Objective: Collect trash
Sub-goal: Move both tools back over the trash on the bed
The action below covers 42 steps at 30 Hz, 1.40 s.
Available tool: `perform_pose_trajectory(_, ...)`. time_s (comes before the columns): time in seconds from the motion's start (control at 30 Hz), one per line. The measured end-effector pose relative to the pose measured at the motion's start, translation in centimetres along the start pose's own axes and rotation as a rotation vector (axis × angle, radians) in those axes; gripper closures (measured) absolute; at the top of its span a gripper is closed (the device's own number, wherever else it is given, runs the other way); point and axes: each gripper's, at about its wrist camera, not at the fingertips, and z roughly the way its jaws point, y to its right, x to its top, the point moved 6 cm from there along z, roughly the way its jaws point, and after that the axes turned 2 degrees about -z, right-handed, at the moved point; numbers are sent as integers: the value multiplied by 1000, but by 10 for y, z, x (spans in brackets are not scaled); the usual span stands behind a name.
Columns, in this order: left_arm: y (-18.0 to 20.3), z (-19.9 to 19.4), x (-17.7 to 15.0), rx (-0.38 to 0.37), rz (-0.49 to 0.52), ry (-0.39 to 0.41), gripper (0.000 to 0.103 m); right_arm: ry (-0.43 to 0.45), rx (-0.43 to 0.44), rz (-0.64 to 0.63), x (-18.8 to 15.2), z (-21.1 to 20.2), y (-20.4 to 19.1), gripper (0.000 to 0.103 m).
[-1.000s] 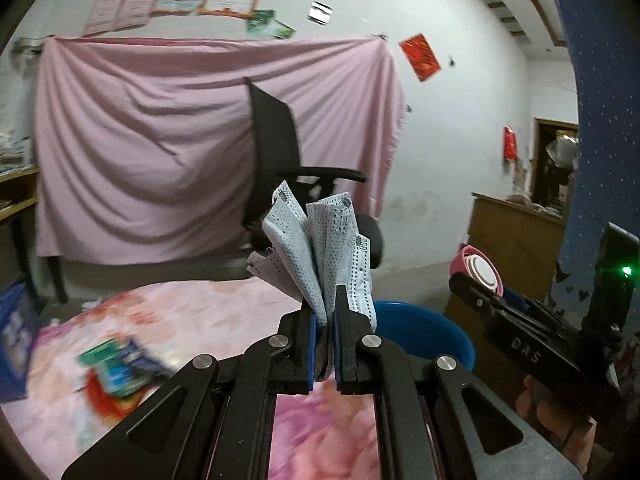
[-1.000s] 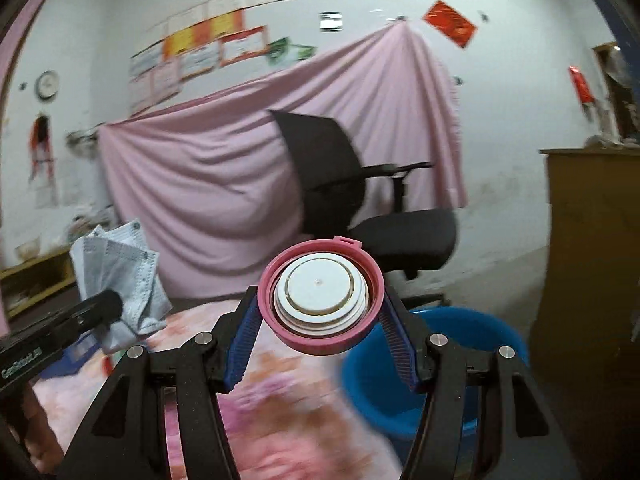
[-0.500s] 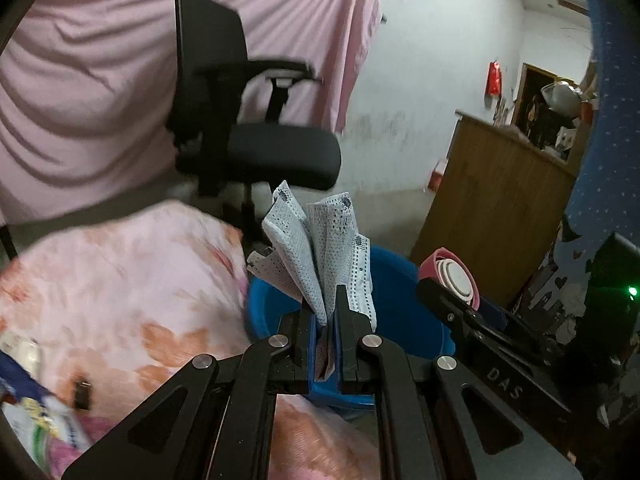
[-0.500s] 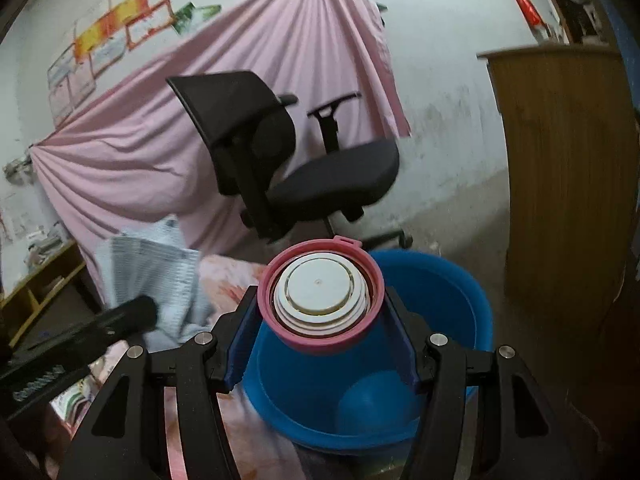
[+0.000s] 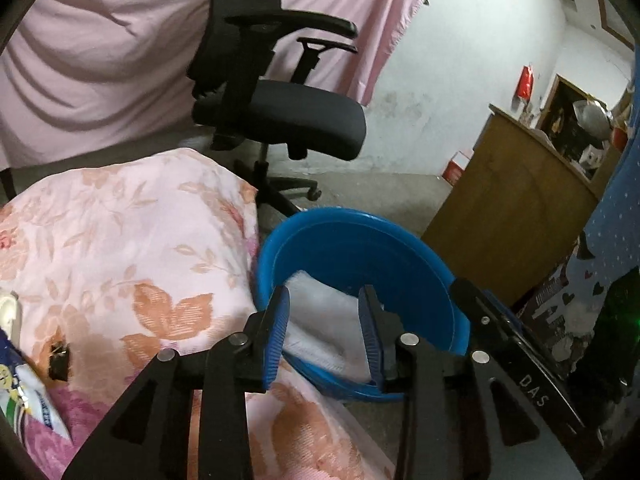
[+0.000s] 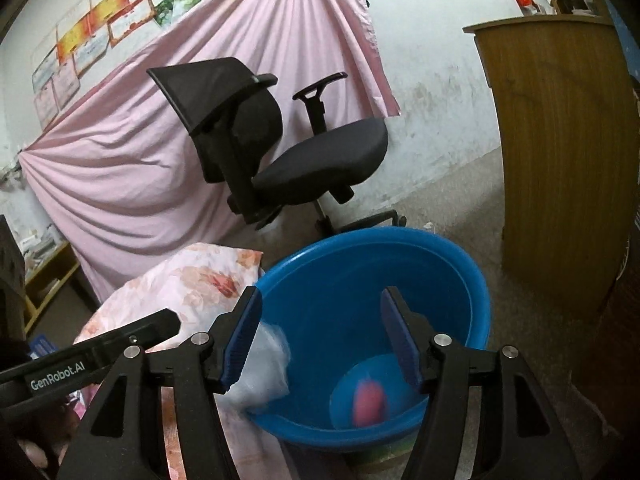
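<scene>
A blue plastic basin [image 5: 404, 256] [image 6: 452, 276] stands on the floor beside the floral-covered table. My left gripper [image 5: 323, 330] is open and empty above its near rim; the pale crumpled tissue [image 5: 320, 320] [image 6: 260, 368], blurred, lies in the basin by that rim. My right gripper [image 6: 320, 344] is open and empty over the basin; the pink lid [image 6: 370, 400], blurred, is at the basin's bottom. The left gripper's arm shows in the right wrist view [image 6: 100, 352], and the right gripper's arm in the left wrist view [image 5: 516, 364].
A black office chair [image 5: 276, 92] [image 6: 280, 148] stands behind the basin before a pink curtain [image 6: 132, 148]. A wooden cabinet [image 5: 516, 216] [image 6: 564, 152] is to the right. The floral tablecloth [image 5: 120, 248] holds wrappers [image 5: 24, 392] at the left edge.
Both grippers have opened over the basin. The tissue has left the left gripper and the pink lid has left the right gripper; both now sit in the basin.
</scene>
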Motion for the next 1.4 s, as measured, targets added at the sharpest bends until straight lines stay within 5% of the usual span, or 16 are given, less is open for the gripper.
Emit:
perform_pose_trajectory(0.23, -15, -48, 4, 64, 6, 174, 62, 123, 42, -37, 16, -22, -18, 39)
perform_pose_trajectory(0.4, -36, -93, 6, 133, -8, 318, 43, 216, 86, -70, 26, -42, -39, 30)
perform_pose_trajectory(0.57, -59, -136, 2, 196, -17, 437, 16, 282, 133, -120, 29, -57, -70, 18)
perform_pose_trajectory(0.7, -77, -166, -8, 253, -16, 504, 6, 330, 162, -156, 26, -68, -95, 0)
perform_pose_trajectory(1.17, -151, -256, -73, 421, -67, 628, 5, 392, 278, -305, 0, -94, -178, 0)
perform_pose_trajectory(1.4, -182, -273, -109, 475, -120, 613, 5, 328, 317, -399, -26, -88, -213, 0)
